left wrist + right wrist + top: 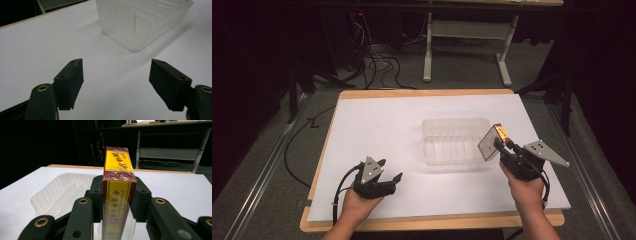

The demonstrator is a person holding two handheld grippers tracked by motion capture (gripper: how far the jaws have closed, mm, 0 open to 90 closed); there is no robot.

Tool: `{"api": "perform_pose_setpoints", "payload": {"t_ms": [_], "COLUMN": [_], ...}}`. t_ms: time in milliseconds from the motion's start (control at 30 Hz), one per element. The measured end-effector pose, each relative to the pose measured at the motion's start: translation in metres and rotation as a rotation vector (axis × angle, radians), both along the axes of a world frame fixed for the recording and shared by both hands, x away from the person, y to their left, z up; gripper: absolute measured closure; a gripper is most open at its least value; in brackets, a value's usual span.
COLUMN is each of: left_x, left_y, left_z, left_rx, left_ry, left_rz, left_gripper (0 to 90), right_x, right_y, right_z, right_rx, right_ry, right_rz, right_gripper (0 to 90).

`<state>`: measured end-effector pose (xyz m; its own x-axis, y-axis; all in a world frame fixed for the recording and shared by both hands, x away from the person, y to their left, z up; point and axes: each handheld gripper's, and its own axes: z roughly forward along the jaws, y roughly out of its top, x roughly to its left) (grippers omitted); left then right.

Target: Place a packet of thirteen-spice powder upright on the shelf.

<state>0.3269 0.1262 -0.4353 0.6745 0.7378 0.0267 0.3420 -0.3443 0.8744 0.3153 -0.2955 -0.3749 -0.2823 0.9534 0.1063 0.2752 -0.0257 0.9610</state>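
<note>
The right hand-held gripper (503, 148) clamps a red-and-yellow printed carton (117, 192) just above the clear ribbed plastic tray (452, 142) mid-surface, not yet placed inside; the left hand-held gripper (387, 172) waits open, empty, near the front edge.

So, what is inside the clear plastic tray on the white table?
The clear ribbed plastic tray looks empty; the red-and-yellow box in the right tool hides part of its inside.

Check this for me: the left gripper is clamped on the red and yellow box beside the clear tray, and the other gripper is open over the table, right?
Not quite: the right gripper clamps the red and yellow box, as the right gripper view shows. The left gripper is open beside the clear tray.
</note>
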Motion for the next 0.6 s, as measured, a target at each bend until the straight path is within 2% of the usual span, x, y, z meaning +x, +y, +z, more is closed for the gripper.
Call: {"api": "perform_pose_setpoints", "payload": {"t_ms": [233, 600], "left_x": [0.0, 0.0], "left_y": [-0.001, -0.001], "left_z": [-0.001, -0.002], "left_rx": [0.011, 0.018], "left_ry": [0.002, 0.011], "left_rz": [-0.004, -0.013], "left_gripper": [28.0, 28.0], "right_x": [0.014, 0.036], "right_y": [0.006, 0.033], "right_z": [0.003, 0.006], "right_rx": [-0.007, -0.019], "right_ry": [0.006, 0.012], "right_rz": [-0.014, -0.031], "right_gripper": [68.3, 68.3]}}
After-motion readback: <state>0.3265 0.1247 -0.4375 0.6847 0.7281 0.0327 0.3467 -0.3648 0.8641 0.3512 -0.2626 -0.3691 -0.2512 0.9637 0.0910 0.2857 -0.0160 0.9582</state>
